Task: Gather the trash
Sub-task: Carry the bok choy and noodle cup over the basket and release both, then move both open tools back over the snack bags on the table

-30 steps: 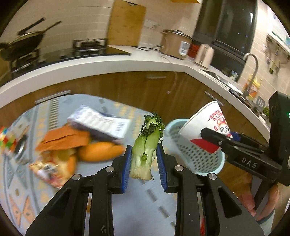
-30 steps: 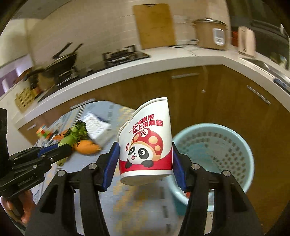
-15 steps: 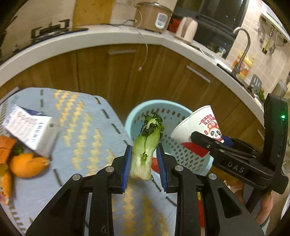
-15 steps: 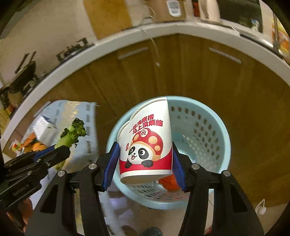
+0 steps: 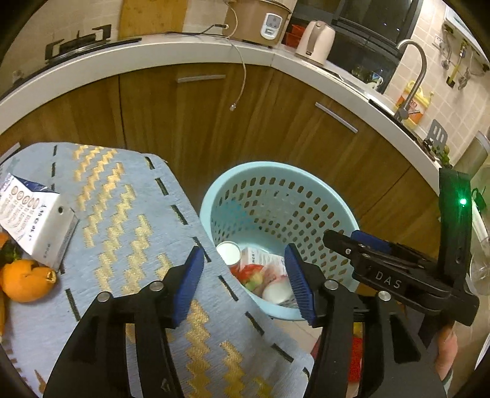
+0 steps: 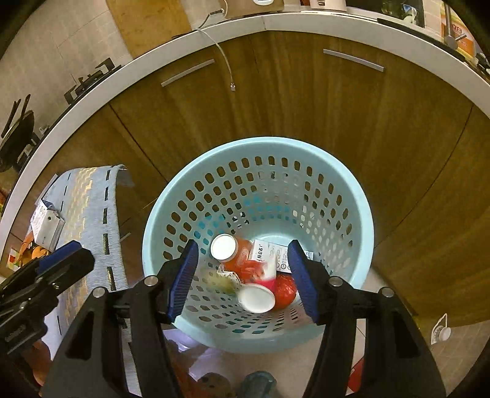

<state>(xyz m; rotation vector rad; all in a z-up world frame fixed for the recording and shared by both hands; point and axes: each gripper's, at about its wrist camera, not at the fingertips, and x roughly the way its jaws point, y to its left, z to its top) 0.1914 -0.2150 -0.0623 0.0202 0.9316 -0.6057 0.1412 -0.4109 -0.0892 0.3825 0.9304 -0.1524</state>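
Note:
A light blue perforated trash basket [image 6: 196, 196] stands on the floor beside the table; it also shows in the left wrist view [image 5: 275, 171]. Inside lie the panda paper cup [image 6: 257, 294], an orange bottle [image 6: 232, 254], a small carton [image 6: 275, 254] and a blurred green vegetable [image 6: 220, 283]. My right gripper [image 6: 243, 278] is open and empty above the basket. My left gripper [image 5: 245, 280] is open and empty over the table edge by the basket. A white carton [image 5: 33, 217] and an orange peel [image 5: 26, 280] lie on the blue cloth table [image 5: 122, 208].
Wooden cabinets [image 6: 306, 101] under a white counter [image 5: 153, 58] curve behind the basket. A rice cooker [image 5: 257, 21], a kettle [image 5: 315, 36] and a faucet [image 5: 413, 70] stand on the counter. A loose cable [image 5: 242, 79] hangs from it.
Both grippers opened. The bok choy left my left gripper and the panda cup left my right gripper; both now lie in the basket. The views shifted closer over the basket.

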